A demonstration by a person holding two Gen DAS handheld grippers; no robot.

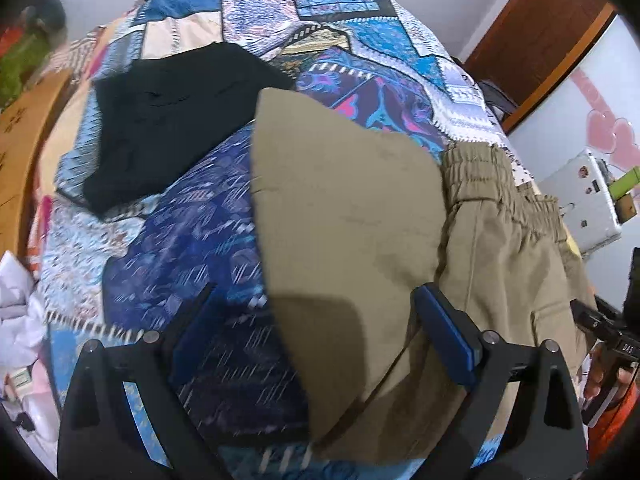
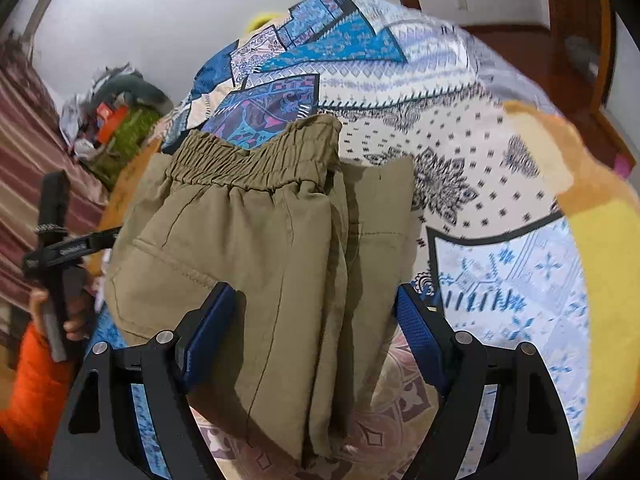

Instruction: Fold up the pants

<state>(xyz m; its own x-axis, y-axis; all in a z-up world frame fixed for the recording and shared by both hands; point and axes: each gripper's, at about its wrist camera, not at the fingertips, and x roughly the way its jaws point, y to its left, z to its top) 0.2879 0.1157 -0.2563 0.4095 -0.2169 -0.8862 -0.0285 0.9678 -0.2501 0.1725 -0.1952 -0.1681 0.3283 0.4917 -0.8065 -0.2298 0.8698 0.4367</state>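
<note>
- Khaki pants point(image 1: 348, 216) lie on a patchwork bedspread point(image 1: 360, 40) of blue, white and purple panels; same pants point(image 2: 248, 248) seen from the right wrist.
- Pants are partly folded: a smooth fabric panel lies doubled over toward the elastic waistband point(image 1: 492, 176), which sits at the far right in the left wrist view. In the right wrist view the waistband point(image 2: 248, 160) is at the far end, gathered and rumpled.
- Left gripper point(image 1: 316, 320): jaws spread wide, nothing between the blue pads point(image 1: 448, 340). It hovers over the near edge of the folded panel; contact with the cloth cannot be told.
- Right gripper point(image 2: 316, 320): jaws likewise wide apart, holding nothing, with the pants' layered folds lying between and beyond the fingers.
- A black garment point(image 1: 160, 128) lies flat on the bedspread, to the far left of the khaki pants, apart from them.
- White cloth point(image 1: 16, 304) bunched at the left edge.
</note>
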